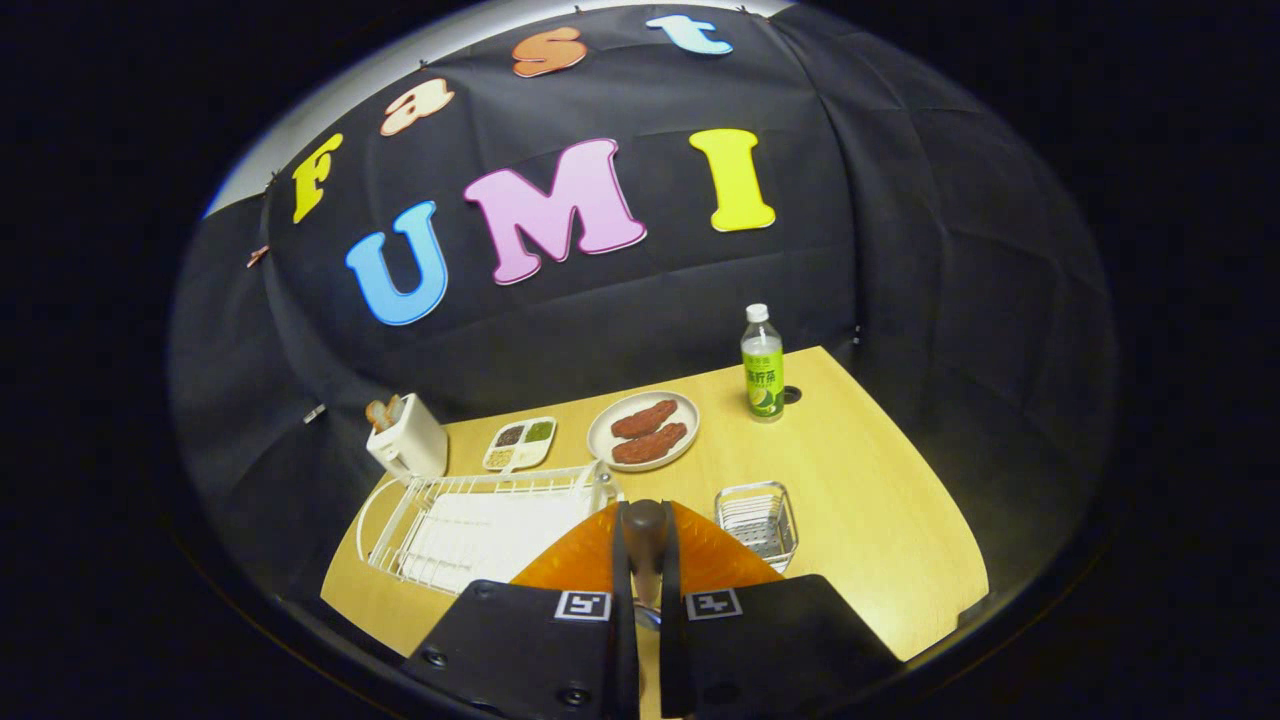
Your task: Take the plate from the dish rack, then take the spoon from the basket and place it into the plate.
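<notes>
between the hand-held gripper [646, 560] fingers, clamped spoon [645, 535], bowl hidden, over orange plate [575, 565]

Tool [646, 560] raised above the near edge of the tabletop [880, 500], pointing toward its far edge. Both fingers [622, 560] stand nearly together, clamped on the brown handle of a spoon [645, 530] that rises between them.

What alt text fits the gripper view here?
The gripper has its fingers shut on a brown spoon handle above an orange plate. Beyond lie a white dish rack, wire basket, toaster and bottle.
</notes>
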A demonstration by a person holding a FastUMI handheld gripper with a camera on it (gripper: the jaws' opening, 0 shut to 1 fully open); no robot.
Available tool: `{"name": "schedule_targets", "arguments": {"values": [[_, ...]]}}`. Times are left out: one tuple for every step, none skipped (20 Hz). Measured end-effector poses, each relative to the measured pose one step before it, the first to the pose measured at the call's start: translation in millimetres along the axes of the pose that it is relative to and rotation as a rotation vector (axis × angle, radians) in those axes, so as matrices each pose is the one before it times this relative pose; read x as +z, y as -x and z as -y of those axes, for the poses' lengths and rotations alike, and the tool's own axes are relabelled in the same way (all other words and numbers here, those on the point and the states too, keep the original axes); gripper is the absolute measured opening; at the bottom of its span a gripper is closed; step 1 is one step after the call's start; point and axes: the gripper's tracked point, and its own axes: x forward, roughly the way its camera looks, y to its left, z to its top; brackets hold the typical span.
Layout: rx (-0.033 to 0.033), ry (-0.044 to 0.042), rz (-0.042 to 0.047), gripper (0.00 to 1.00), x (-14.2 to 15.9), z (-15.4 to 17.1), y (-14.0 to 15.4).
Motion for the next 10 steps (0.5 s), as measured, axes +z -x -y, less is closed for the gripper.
{"name": "schedule_targets", "arguments": {"values": [[0.00717,-0.00194,-0.01717,0.12,-8.97,-8.05,2.68],[0.01287,-0.00357,-0.02069,0.12,-11.8,-9.22,1.38],[0.01225,-0.01116,-0.02034,0.12,-12.26,-9.12,0.92],[0.01268,-0.01515,-0.02364,0.12,-14.31,-8.32,-0.3],[0.01301,-0.01489,-0.02775,0.12,-14.5,-8.49,-0.91],[0.01049,-0.0136,-0.03085,0.12,-16.37,-7.07,0.64],[0.01243,-0.01289,-0.03089,0.12,-15.88,-6.62,-2.07],[0.01004,-0.00944,-0.0228,0.12,-12.71,-6.33,-1.81],[0.0113,-0.00696,-0.02531,0.12,-13.2,-5.92,-2.73],[0.0086,-0.00276,-0.02771,0.12,-14.1,-5.07,-3.72]]}}
